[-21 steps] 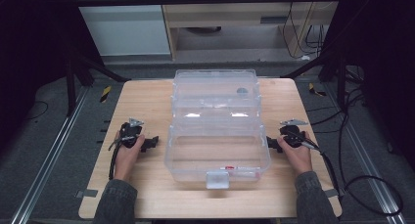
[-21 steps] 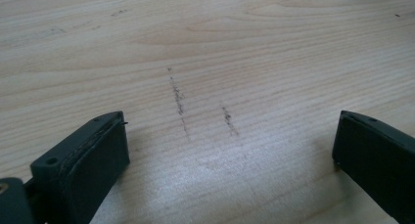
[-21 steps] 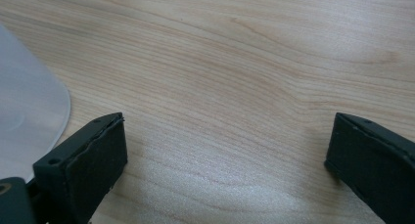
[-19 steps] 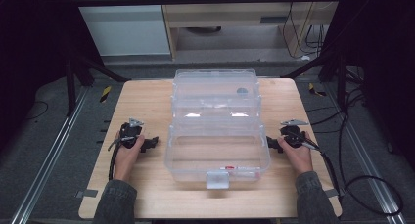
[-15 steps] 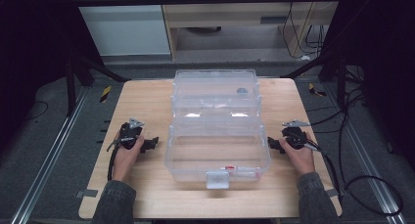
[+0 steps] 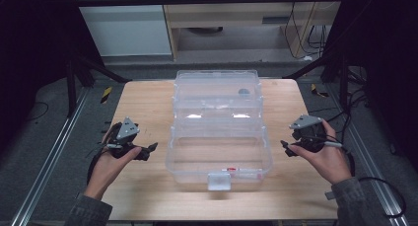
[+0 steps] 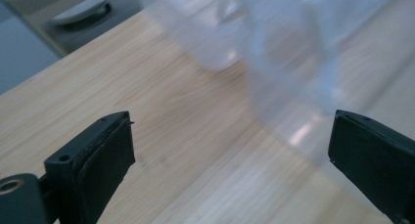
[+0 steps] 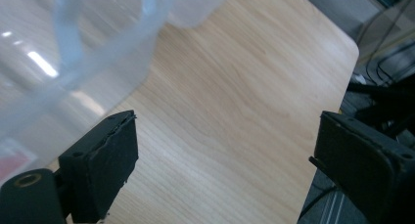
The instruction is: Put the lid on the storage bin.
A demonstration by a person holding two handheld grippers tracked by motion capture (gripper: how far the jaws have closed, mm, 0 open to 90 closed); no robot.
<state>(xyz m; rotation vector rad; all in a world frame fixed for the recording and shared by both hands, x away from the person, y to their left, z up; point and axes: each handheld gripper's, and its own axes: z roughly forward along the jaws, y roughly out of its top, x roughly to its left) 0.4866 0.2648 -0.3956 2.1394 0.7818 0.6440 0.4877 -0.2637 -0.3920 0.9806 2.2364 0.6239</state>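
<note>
The left gripper (image 6: 150,149) rests low on the counter (image 6: 148,102) just left of the clear plastic box (image 6: 219,154), jaws spread wide with nothing between them; in the left gripper view the box wall (image 7: 293,87) stands close ahead, toward the right-hand jaw. The right gripper (image 6: 286,149) sits just right of the box, likewise gaping and empty, and in the right gripper view the same box (image 8: 73,53) shows ahead of its left-hand jaw. Both point inward at the box's front section, which lies at the middle of the counter with its lid (image 6: 217,90) folded back beyond it and a white latch (image 6: 219,181) on its near wall.

The step in hand looks like closing in on the box from both sides. To do it well, bring both grippers in level and together, so the light, slippery shell is not pushed sideways. Aim for the rim or a firm edge, since the thin walls will likely flex under a pinch.
</note>
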